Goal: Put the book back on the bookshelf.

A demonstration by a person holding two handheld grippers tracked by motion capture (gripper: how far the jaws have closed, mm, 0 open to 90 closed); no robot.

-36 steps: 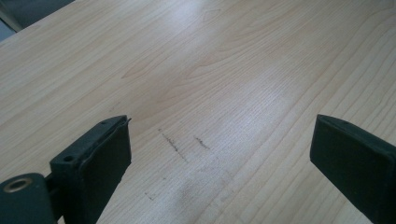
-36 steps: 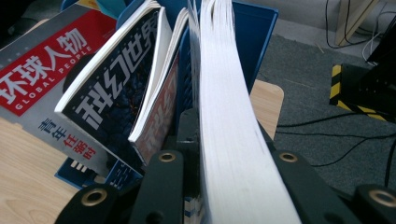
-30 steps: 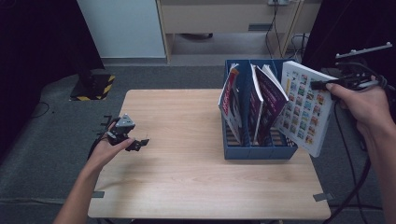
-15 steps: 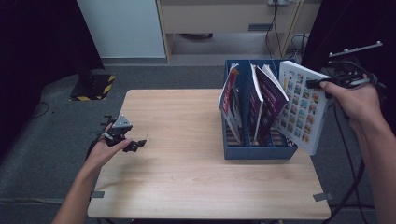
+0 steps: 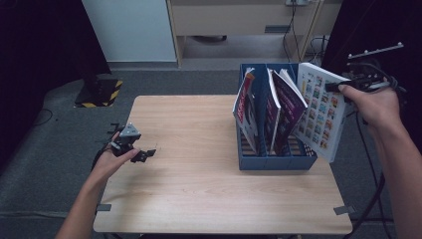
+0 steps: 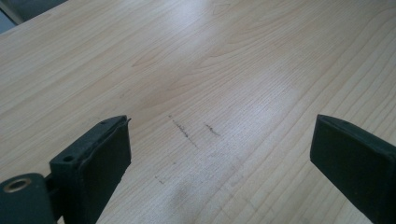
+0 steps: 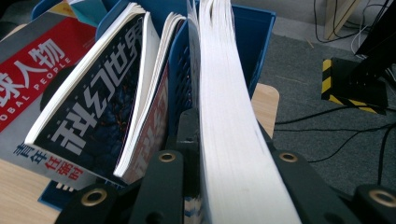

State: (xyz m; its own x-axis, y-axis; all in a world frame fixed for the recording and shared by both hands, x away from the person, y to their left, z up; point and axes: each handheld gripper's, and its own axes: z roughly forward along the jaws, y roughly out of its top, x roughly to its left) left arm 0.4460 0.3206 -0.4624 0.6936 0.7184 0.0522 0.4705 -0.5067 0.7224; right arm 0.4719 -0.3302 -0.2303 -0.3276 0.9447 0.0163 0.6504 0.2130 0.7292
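Little has changed since a second ago: the right gripper (image 5: 332,85) has drifted only slightly with its book (image 5: 321,118), and the left gripper (image 5: 144,154) rests where it was, near the table's (image 5: 199,199) left edge. That left one stands wide open and holds nothing; bare wood lies between its jaws.

On the right, the jaws are clamped on the top edge of the thick book (a white cover with many small pictures), pages pinched between the black pads (image 7: 163,186). It hangs tilted just outside the right wall of the blue file box (image 5: 278,162), its lower corner at the table's right edge. Three magazines (image 5: 271,112) already lean inside the box.

I judge that the book's long axis runs downward from the gripper, and the free compartment lies to its left, so only the right hand is near enough to place it.
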